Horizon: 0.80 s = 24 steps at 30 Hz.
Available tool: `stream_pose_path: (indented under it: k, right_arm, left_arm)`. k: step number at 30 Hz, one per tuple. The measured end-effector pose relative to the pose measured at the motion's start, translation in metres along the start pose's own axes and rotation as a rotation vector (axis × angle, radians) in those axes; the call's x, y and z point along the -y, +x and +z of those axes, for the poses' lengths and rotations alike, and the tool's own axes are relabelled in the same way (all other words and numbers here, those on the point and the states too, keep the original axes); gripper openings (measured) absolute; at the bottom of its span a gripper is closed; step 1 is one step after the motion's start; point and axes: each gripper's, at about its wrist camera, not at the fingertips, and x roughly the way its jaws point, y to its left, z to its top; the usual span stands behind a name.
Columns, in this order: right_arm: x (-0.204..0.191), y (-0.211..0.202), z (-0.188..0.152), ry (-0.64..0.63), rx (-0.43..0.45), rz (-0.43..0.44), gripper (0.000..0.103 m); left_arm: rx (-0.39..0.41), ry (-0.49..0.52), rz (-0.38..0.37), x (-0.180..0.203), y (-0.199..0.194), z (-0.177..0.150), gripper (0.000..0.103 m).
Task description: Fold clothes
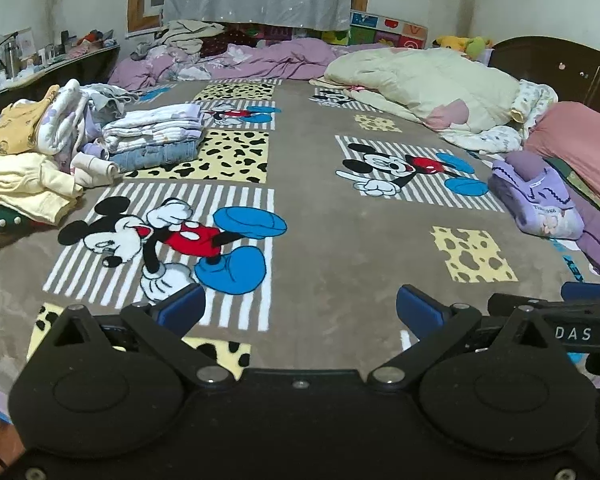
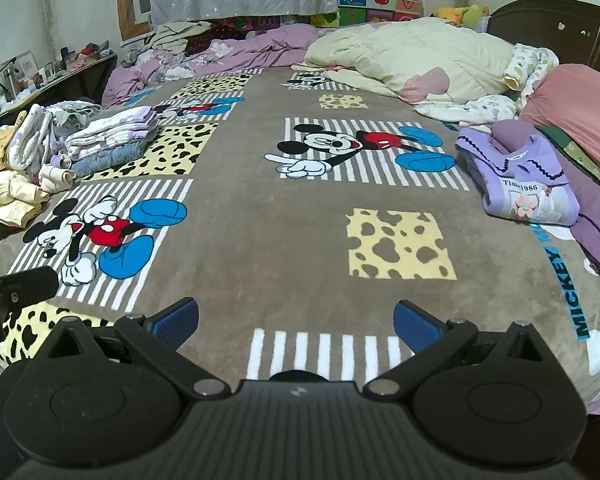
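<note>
- Both of our tools hover over the Mickey Mouse blanket (image 2: 300,240) on the bed: the left gripper (image 1: 300,312) has its jaws spread wide with nothing between them, and the right gripper (image 2: 296,320) is spread and empty too.
- The clothes sit on either side of us. Off to the right lies a purple sweater (image 2: 524,184), already squared up flat, collar on top, with a flower patch and printed text on the front.
- On the left sits a folded stack (image 1: 156,136), pale prints over blue denim at the bottom, with a looser heap of garments (image 1: 56,120) just beside it and cream-yellow pieces (image 1: 24,188) nearer us.
- We judge the sweater to be soft, light knit; it will sag and unfold if taken by one corner, so a hem edge or shoulder seam in each tool suits best.
- The denim looks stiffer and heavier, holding a crease well; the thin cottons in the heap are limp and likely tangled.
- The blanket is plush and grippy, so cloth should drag rather than slide.
</note>
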Motion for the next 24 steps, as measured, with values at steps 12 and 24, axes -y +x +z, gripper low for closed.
stream_pose_path:
  k: [12, 24]
  right_arm:
    - [-0.004, -0.001, 0.001, 0.003, -0.007, 0.009, 0.103]
    - [-0.007, 0.0, -0.001, -0.001, 0.002, 0.005, 0.103]
  left_arm:
    - [0.007, -0.026, -0.003, -0.007, -0.003, 0.0, 0.103]
    - [-0.006, -0.033, -0.007, -0.008, 0.0, -0.001, 0.103]
